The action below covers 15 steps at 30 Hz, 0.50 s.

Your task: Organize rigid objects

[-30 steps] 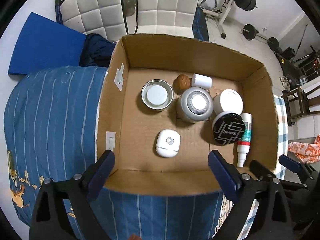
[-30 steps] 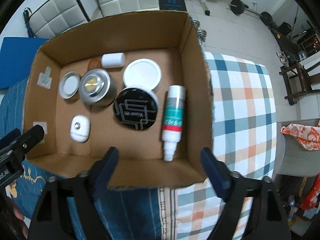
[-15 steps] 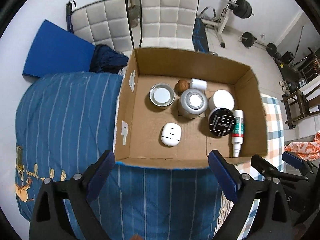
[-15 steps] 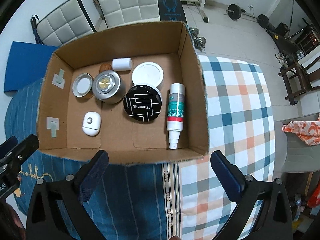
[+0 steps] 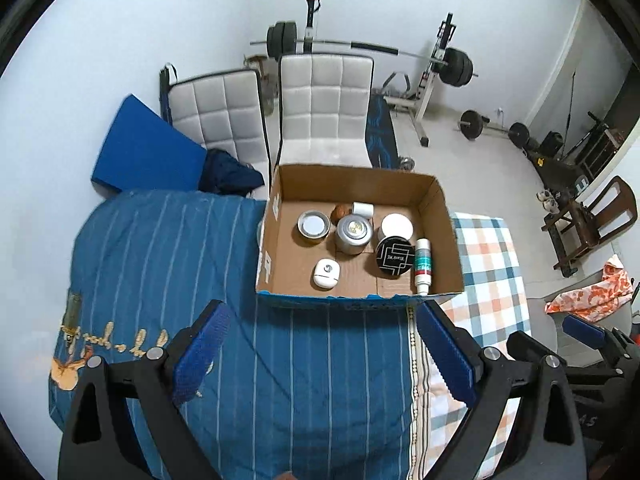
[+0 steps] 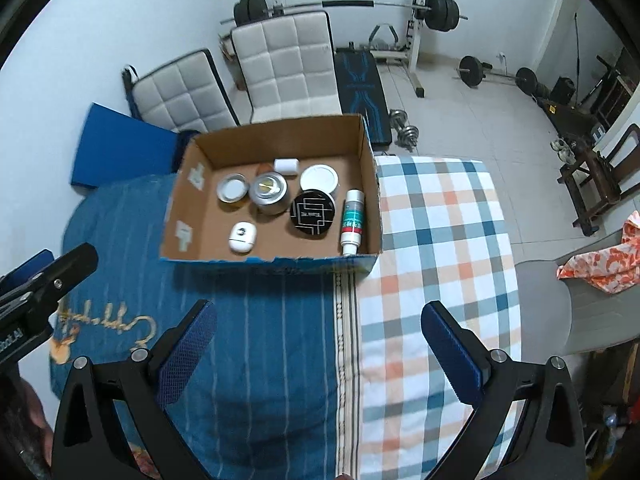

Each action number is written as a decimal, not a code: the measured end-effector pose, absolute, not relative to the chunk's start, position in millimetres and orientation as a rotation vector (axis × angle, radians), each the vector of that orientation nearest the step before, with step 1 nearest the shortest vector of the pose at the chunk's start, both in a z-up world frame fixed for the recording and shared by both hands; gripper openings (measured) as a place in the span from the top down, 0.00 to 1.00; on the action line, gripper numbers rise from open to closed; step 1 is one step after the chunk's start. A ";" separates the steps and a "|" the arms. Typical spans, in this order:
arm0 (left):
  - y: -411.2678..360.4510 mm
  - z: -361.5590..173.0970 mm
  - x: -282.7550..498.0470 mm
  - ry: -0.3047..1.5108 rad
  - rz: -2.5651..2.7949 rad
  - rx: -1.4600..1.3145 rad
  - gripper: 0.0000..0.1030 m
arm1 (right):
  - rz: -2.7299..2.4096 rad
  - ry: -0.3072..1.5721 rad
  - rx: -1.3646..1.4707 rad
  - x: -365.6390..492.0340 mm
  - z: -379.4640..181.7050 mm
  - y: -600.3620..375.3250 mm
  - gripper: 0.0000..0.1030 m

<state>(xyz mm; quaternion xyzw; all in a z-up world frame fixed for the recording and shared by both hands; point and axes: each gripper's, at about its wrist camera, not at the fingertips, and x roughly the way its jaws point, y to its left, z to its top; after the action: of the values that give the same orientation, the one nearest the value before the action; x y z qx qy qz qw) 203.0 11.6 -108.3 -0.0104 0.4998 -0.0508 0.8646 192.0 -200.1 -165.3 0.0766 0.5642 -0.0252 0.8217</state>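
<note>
Both grippers, left (image 5: 322, 346) and right (image 6: 318, 344), spread, empty, hovering off the brown cardboard box (image 6: 276, 260)'s near wall. Suggest descending vertically over one item inside, avoiding neighbours.

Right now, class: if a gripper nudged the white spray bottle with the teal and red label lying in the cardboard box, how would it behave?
The white spray bottle lies on its side, so it would probably roll. The cardboard box wall close beside it should stop it. It looks rigid plastic, likely light.

Brown cardboard box (image 6: 276, 136), blue striped blanket (image 6: 256, 320), checked plaid cloth (image 6: 440, 240)
</note>
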 end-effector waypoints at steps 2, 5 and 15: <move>14.0 -95.4 193.2 1.028 -0.108 -0.022 0.07 | -0.051 1.185 0.174 180.6 -150.8 -201.2 0.00; 16.5 -78.6 178.9 0.997 -0.109 -0.025 0.07 | -0.047 1.154 0.183 163.8 -128.5 -201.7 0.00; 17.3 -44.0 140.1 0.967 -0.132 -0.026 0.07 | -0.013 1.068 0.149 124.9 -73.8 -188.7 0.00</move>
<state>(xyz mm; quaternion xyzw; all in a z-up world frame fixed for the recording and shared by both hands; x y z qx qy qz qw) 140.1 17.3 -44.0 -0.0126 0.4644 -0.0634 0.8833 124.9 -188.7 -73.8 0.0711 0.5085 -0.0063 0.8581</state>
